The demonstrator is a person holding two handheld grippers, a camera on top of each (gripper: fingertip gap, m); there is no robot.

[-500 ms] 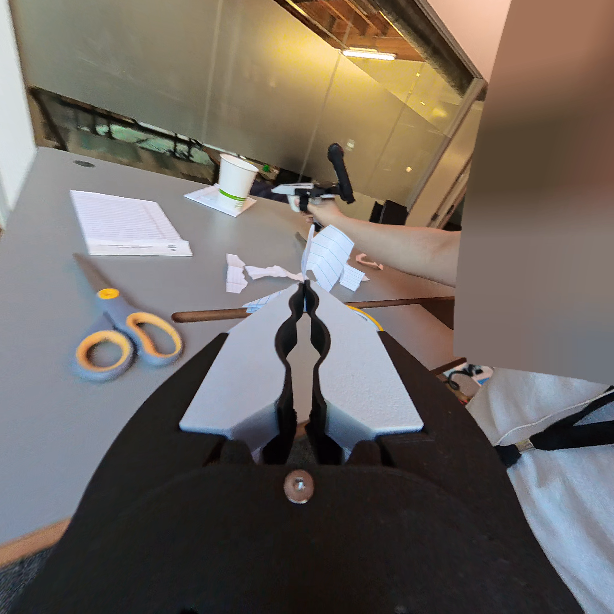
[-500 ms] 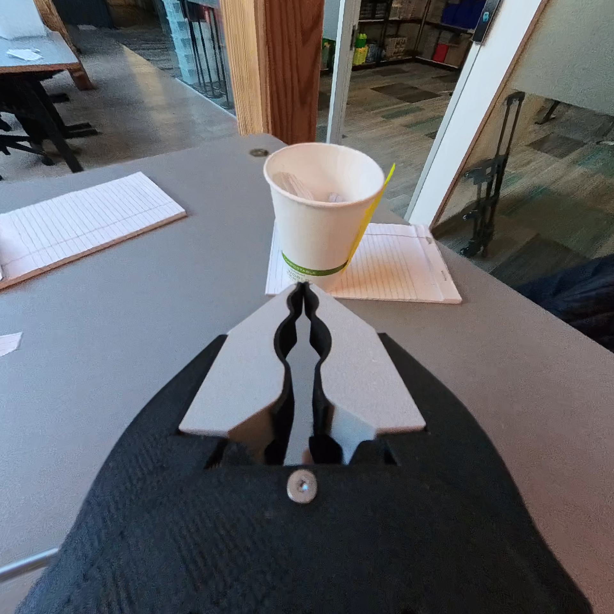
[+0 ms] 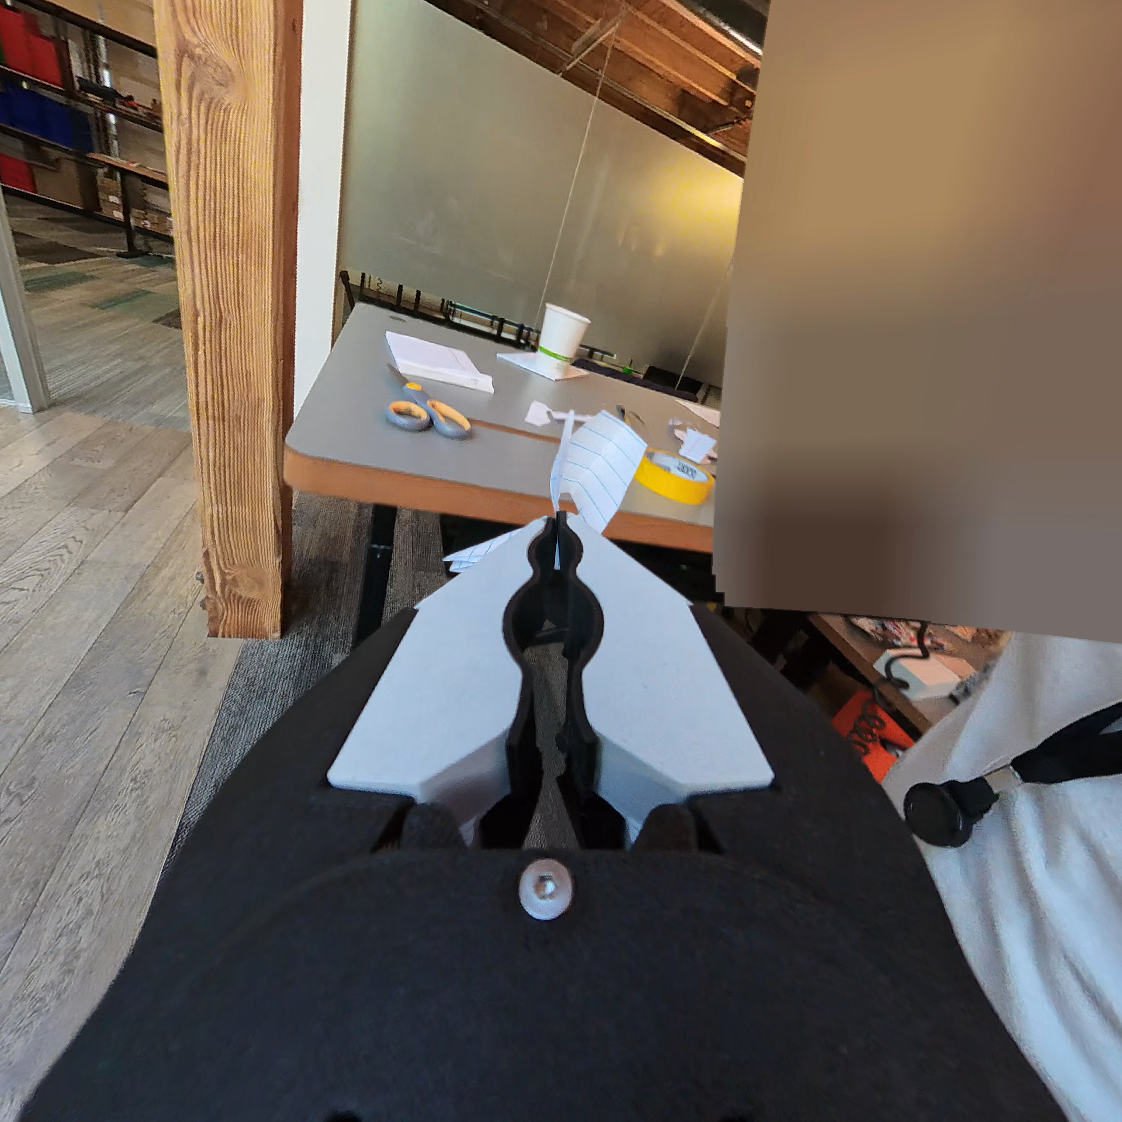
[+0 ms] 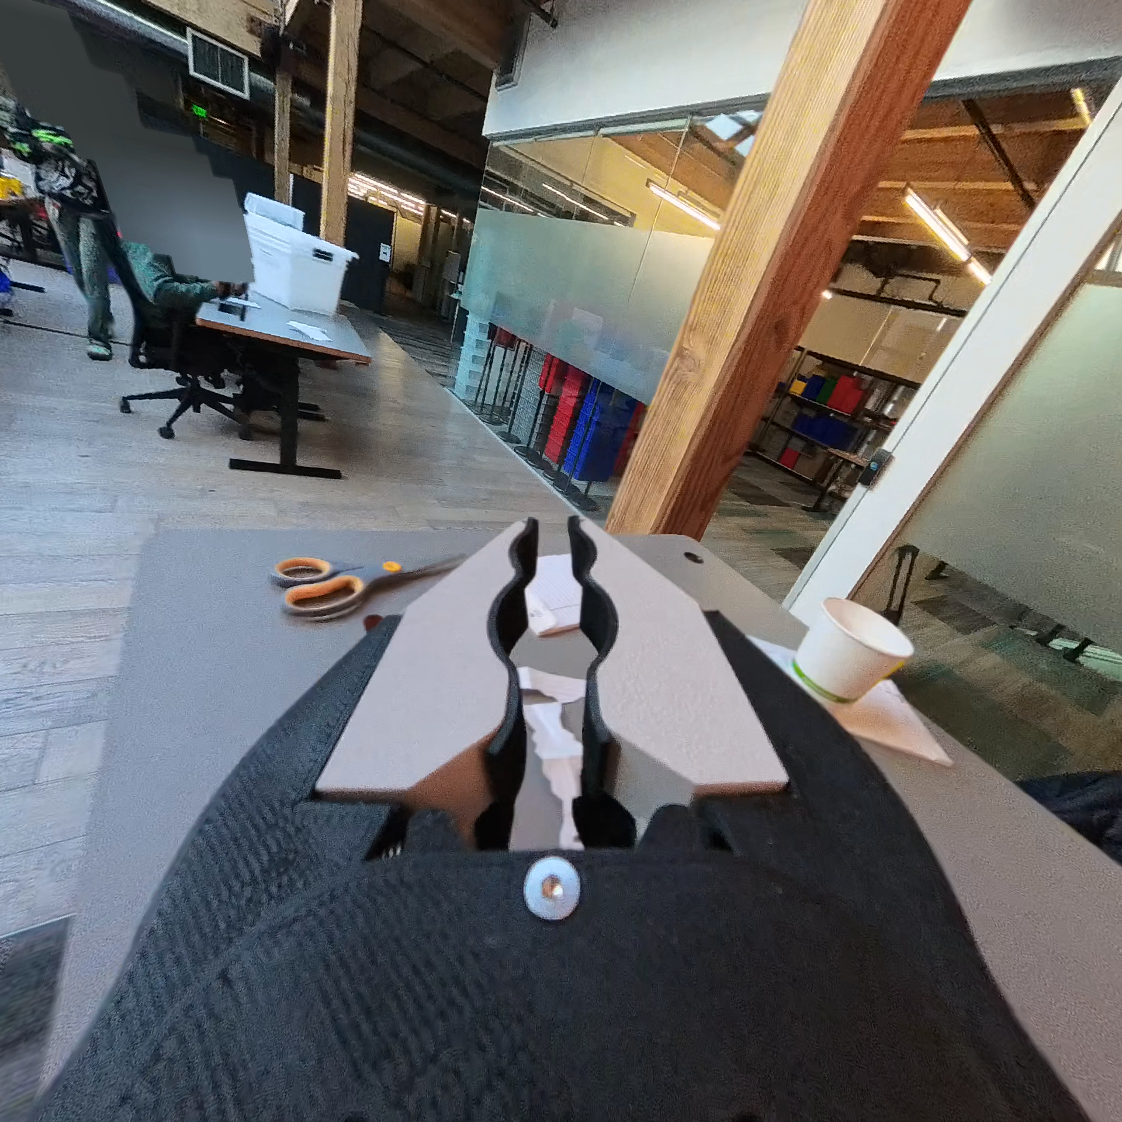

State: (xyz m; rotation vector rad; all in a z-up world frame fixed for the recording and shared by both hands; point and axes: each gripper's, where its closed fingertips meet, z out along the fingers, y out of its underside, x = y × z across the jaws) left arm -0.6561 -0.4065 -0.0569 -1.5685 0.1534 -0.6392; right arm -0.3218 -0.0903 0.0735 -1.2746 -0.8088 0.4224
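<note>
The left gripper [image 3: 557, 516] is pinched closed at the tips on a piece of lined paper [image 3: 598, 470], which stands up folded above the fingertips, with another corner of it poking out to the left below them. This gripper is held off the near edge of the grey table [image 3: 340, 425], above carpet and wood flooring, beside a wooden post [image 3: 227, 303]. On the table beyond lie orange-and-grey scissors [image 3: 428, 413], a lined notepad [image 3: 437, 364], a white paper cup with a green band [image 3: 561, 340] standing on another sheet, several torn paper scraps [image 3: 549, 414] and a roll of yellow tape [image 3: 674, 476] near the front edge. The right gripper [image 4: 552, 528] has its jaws parted by a narrow gap and holds nothing; it hangs over the tabletop [image 4: 200, 637], and through the gap between its fingers show torn strips of white paper [image 4: 552, 722] lying on the table and, farther on, what looks like a corner of the notepad [image 4: 555, 595], though the fingers hide most of it. In the right wrist view the scissors [image 4: 331, 583] lie to the left of the gripper and the paper cup [image 4: 850, 649] to its right, on a sheet [image 4: 892, 725]. Across the room, a person sits at another desk [image 4: 285, 331] with a white bin [image 4: 297, 261] on it.
</note>
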